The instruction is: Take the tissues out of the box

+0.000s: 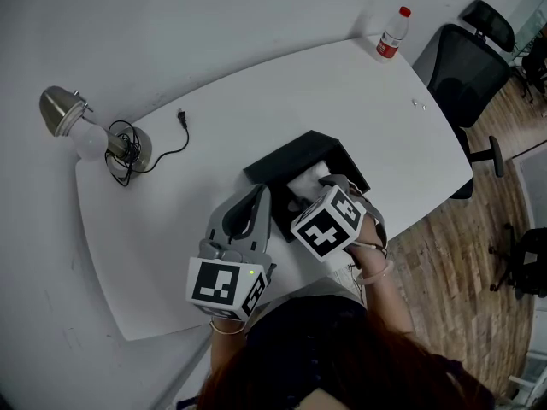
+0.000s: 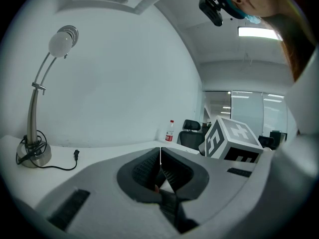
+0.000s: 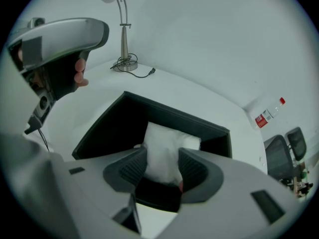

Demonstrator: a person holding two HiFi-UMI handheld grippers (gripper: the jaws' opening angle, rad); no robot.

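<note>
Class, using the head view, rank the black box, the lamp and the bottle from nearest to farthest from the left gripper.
1. Black box, right beside the left gripper.
2. Lamp, table's left end.
3. Bottle, far right corner.

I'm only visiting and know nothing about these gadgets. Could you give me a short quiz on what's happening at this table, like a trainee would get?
1. True or false: the jaws of the left gripper stand wide apart.
2. What sits between the jaws of the right gripper? A) a bottle cap B) a white tissue C) a power plug
3. Fill in: the tissue rises out of a black ____ on the white table.

Key
1. False: they are closed together with nothing between them.
2. B: the pads press on it from both sides.
3. box
</note>
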